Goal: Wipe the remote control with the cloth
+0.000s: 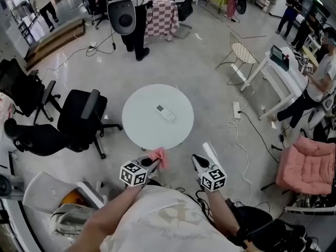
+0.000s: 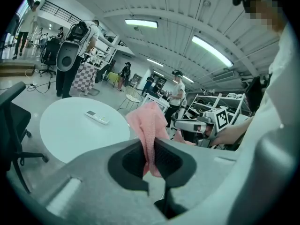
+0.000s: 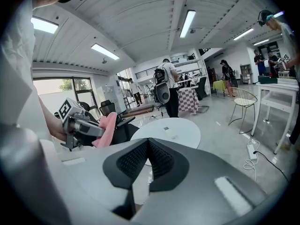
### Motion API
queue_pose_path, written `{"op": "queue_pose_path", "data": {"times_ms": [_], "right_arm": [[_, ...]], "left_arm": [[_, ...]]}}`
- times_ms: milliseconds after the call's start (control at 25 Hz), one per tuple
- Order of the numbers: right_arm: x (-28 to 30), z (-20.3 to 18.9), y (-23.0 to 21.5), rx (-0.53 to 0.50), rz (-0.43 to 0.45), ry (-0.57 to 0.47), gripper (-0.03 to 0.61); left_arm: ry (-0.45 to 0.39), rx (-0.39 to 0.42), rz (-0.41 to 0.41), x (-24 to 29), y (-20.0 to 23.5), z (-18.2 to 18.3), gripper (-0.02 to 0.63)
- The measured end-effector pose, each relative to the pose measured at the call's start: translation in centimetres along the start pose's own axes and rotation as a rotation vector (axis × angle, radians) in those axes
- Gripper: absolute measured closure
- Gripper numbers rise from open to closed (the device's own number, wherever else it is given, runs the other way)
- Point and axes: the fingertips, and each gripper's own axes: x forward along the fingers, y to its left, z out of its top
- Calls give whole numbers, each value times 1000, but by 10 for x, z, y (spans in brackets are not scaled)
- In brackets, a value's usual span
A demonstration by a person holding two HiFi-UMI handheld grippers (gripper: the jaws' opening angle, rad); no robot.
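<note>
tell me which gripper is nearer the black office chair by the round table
Left. The left gripper, holding the pink cloth, sits right of the black office chair; the right gripper is farther right.

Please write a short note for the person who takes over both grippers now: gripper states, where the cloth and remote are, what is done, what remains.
Left gripper: shut on the pink cloth.
Right gripper: shut, empty.
Remote control: lies on the round white table, ahead of both grippers, untouched.
Done: cloth gripped.
To do: reach the remote and wipe it.
</note>
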Motion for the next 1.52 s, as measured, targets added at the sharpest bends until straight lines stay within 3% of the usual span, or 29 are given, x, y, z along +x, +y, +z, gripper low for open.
{"op": "queue_pose_path", "data": {"times_ms": [600,840,1120,1520], "right_arm": [[99,65,-27,-15,-68,12,571],[120,76,-34,-41,-98,45,571],[138,65,-42,-59,-104,96,571],[187,38,-63,-100,-28,228,571]], "left_arm": [[19,23,-83,29,95,76,594],[48,9,-130,37,116,85,594],[60,-30,-128,37,133,75,594],[97,-68,-55,51,168,85,594]]}}
